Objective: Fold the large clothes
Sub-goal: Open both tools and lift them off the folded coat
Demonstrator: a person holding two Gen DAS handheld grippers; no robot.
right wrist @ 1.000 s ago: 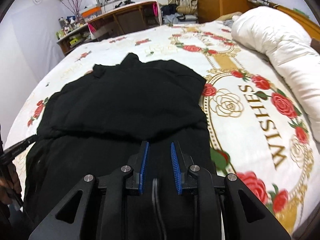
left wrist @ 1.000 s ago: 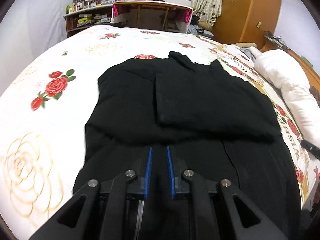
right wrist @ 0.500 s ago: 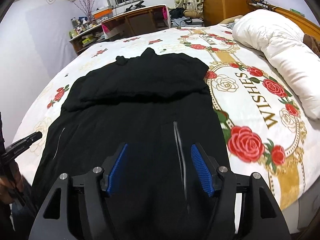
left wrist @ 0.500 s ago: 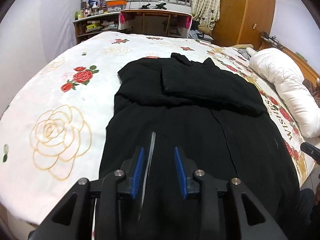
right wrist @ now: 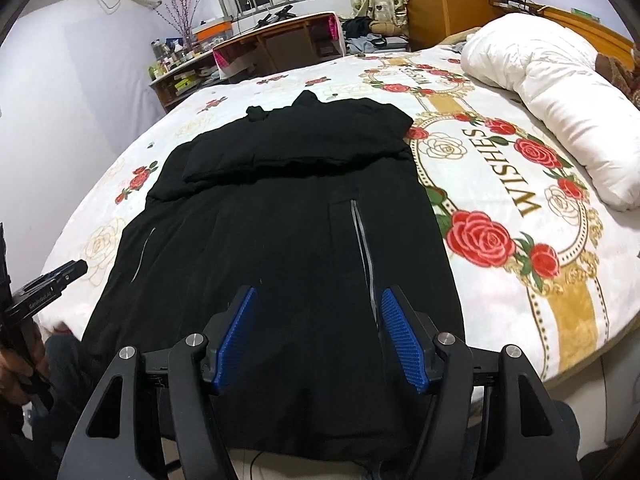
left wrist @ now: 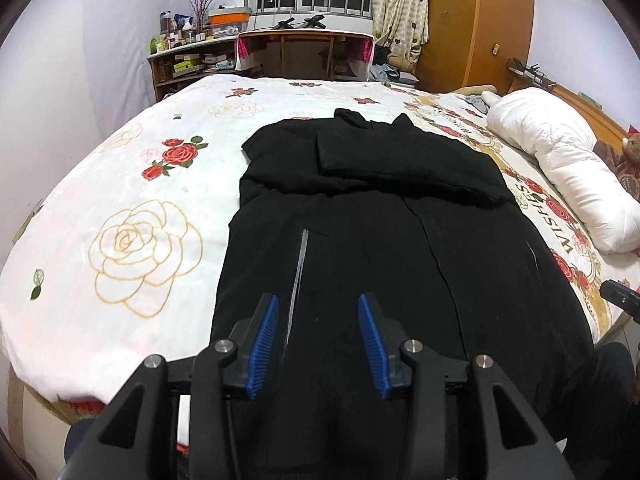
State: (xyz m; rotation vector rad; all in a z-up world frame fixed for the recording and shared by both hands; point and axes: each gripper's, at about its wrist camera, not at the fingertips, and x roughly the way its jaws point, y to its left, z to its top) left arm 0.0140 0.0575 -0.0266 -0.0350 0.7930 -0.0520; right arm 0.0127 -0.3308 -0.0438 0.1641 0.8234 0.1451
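Note:
A large black coat lies flat on the bed, collar at the far end and hem hanging over the near edge. Its sleeves are folded across the chest as a band. Two silver zipper lines run down its lower part. It also shows in the right wrist view. My left gripper is open and empty above the hem's left part. My right gripper is open and empty above the hem's right part.
The bed has a white rose-printed cover with "WISHES" lettering. A white rolled duvet lies at the right. A desk, cluttered shelves and a wooden wardrobe stand beyond the bed.
Both grippers have opened and drawn back toward the near edge of the bed. The coat's lower part, held earlier, now lies spread out to the hem.

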